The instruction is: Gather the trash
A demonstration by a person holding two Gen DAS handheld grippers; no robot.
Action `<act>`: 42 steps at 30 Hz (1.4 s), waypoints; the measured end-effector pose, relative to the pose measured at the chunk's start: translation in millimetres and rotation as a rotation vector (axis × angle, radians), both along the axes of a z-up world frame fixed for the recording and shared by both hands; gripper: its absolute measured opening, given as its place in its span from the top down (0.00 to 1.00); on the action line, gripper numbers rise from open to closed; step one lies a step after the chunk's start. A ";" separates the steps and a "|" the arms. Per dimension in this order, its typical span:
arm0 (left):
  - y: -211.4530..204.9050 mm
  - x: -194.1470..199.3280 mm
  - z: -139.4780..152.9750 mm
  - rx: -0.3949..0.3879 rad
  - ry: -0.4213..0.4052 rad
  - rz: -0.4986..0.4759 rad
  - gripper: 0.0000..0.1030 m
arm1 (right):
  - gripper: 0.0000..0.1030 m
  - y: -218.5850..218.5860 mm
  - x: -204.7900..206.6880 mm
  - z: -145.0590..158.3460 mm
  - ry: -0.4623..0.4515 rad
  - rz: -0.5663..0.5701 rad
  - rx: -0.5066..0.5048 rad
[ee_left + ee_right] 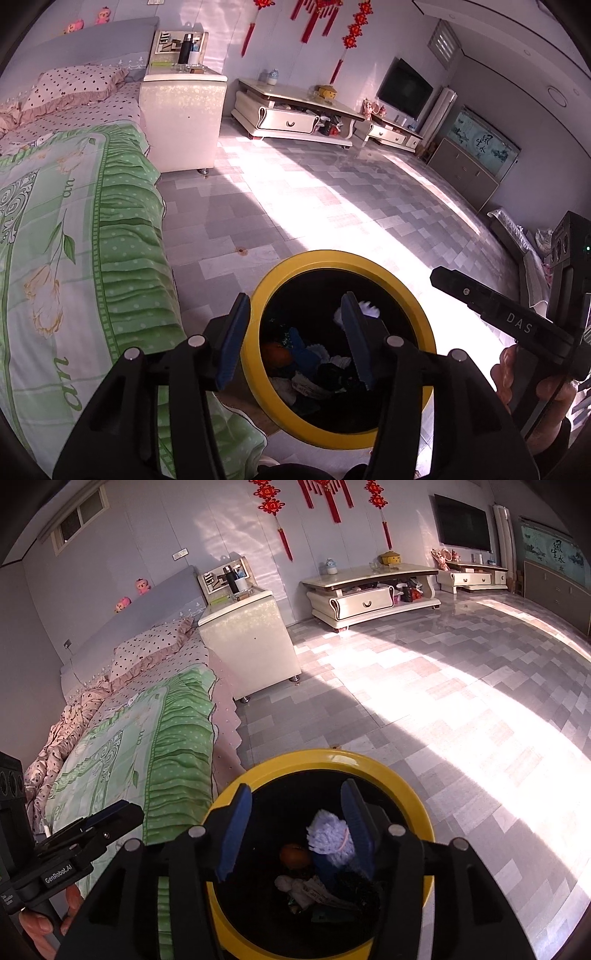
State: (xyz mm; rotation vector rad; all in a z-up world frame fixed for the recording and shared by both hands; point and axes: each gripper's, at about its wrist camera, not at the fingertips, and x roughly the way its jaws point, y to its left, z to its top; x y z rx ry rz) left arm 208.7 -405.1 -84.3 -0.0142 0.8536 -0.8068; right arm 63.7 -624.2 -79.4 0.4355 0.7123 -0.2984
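Note:
A yellow-rimmed bin (328,255) (332,757) stands on the floor beside the bed, and its dark inside holds several scraps. My left gripper (295,343) hangs over its mouth, open, with nothing between its blue pads; a white scrap (365,309) shows just past the right finger. My right gripper (295,830) is also over the bin and open. A fluffy pale-blue wad (330,838) lies against its right finger, clear of the left pad. Below sit an orange lump (293,854) and crumpled paper (299,886). Each gripper appears in the other's view, the right one (443,277) and the left one (122,812).
A bed with a green blanket (74,258) borders the bin on the left. A white nightstand (184,110) and low cream cabinets (295,114) stand along the far wall. Sunlit tiled floor (332,192) stretches beyond. A person's hand (517,376) holds the right gripper.

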 end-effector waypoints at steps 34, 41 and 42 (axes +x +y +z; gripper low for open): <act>310.4 16.8 24.1 0.013 -0.092 0.469 0.53 | 0.52 258.2 94.1 30.8 -0.024 0.426 -0.057; 389.5 8.7 6.4 0.035 -0.069 0.587 0.52 | 0.52 324.6 110.1 14.5 0.002 0.520 -0.077; 399.1 7.4 3.0 0.037 -0.065 0.603 0.52 | 0.52 330.4 111.5 11.3 0.007 0.526 -0.075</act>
